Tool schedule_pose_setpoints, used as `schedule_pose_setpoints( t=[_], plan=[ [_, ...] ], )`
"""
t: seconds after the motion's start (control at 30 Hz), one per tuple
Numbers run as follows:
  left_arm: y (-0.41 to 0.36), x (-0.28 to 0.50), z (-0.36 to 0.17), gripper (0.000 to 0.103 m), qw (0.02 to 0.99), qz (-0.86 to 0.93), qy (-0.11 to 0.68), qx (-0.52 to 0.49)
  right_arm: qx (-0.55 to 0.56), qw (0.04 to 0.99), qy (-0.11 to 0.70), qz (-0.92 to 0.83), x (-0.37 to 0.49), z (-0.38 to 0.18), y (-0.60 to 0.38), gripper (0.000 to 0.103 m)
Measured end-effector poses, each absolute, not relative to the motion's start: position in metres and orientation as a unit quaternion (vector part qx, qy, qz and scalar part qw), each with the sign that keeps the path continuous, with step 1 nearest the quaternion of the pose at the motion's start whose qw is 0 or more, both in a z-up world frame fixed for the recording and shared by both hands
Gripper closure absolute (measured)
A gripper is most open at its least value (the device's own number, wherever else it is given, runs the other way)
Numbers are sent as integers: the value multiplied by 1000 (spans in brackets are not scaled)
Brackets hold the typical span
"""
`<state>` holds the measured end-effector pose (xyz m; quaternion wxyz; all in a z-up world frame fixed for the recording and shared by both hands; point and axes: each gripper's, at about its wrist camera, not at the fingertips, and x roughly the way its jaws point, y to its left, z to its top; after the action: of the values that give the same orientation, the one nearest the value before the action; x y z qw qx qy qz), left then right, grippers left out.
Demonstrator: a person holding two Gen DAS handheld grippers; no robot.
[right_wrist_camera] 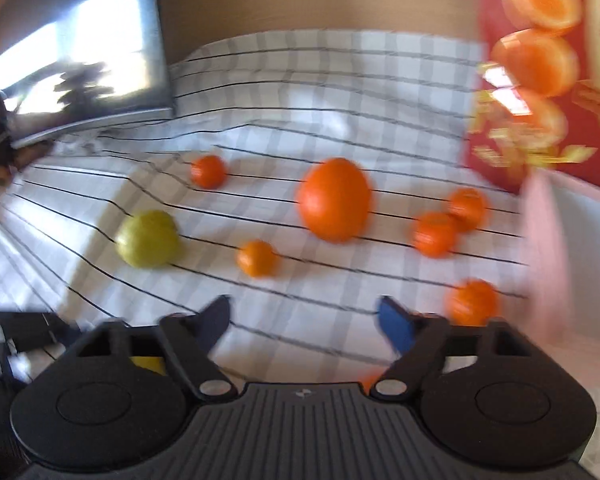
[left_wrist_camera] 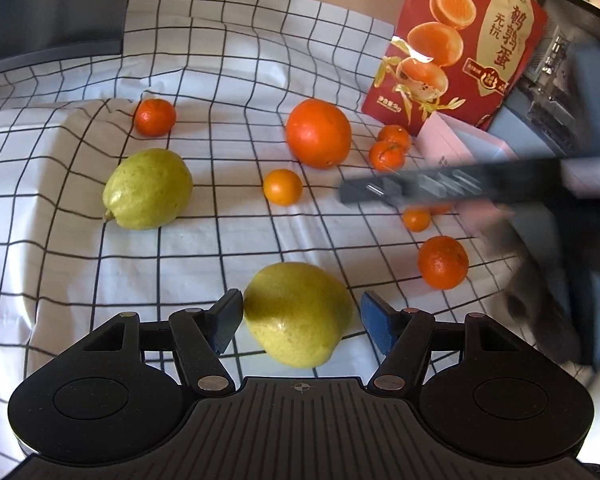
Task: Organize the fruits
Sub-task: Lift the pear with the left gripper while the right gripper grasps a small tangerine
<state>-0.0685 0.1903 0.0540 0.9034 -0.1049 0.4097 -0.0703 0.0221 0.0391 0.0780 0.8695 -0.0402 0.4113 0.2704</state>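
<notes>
A yellow-green lemon-like fruit [left_wrist_camera: 298,312] lies on the checked cloth [left_wrist_camera: 240,60] between the fingers of my left gripper [left_wrist_camera: 302,320]. The gripper is open, with a small gap at the blue pad. A second such fruit [left_wrist_camera: 148,188] [right_wrist_camera: 148,239] lies further left. A large orange [left_wrist_camera: 319,133] [right_wrist_camera: 334,199] and several mandarins [left_wrist_camera: 283,187] [right_wrist_camera: 257,258] are scattered beyond. In the blurred right wrist view, my right gripper [right_wrist_camera: 304,320] is open over bare cloth, a mandarin [right_wrist_camera: 472,302] just right of it. Its blurred dark finger [left_wrist_camera: 420,188] crosses the left wrist view.
A red printed carton [left_wrist_camera: 460,48] [right_wrist_camera: 548,80] stands at the back right, with a pale pink box [left_wrist_camera: 460,148] in front of it. A dark screen [left_wrist_camera: 52,12] [right_wrist_camera: 84,60] sits at the back left. The cloth is wrinkled and raised at the left.
</notes>
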Motion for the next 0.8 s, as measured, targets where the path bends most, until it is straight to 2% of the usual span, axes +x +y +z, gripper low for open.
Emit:
schedule_pose_setpoints(
  t=[0.03, 0.23, 0.27, 0.33, 0.37, 0.6, 0.8],
  plan=[
    [190, -69, 53, 33, 903, -66, 412, -105, -43, 862, 419, 282, 34, 75, 49, 45],
    [195, -74, 52, 33, 899, -61, 415, -127, -92, 838, 447, 299, 77, 44, 101, 50],
    [197, -74, 52, 33, 898, -62, 416, -133, -103, 834, 451, 300, 81, 37, 106, 54],
    [202, -74, 51, 33, 895, -65, 416, -149, -115, 828, 458, 302, 85, 28, 115, 69],
    [204, -73, 51, 33, 893, -66, 416, -158, -122, 831, 450, 304, 83, 28, 118, 71],
    [218, -61, 48, 33, 880, -42, 423, -211, -104, 851, 420, 299, 46, 60, 85, 71],
    [210, -48, 44, 32, 881, -37, 430, -192, -92, 862, 419, 269, -16, 68, 24, 71]
  ],
)
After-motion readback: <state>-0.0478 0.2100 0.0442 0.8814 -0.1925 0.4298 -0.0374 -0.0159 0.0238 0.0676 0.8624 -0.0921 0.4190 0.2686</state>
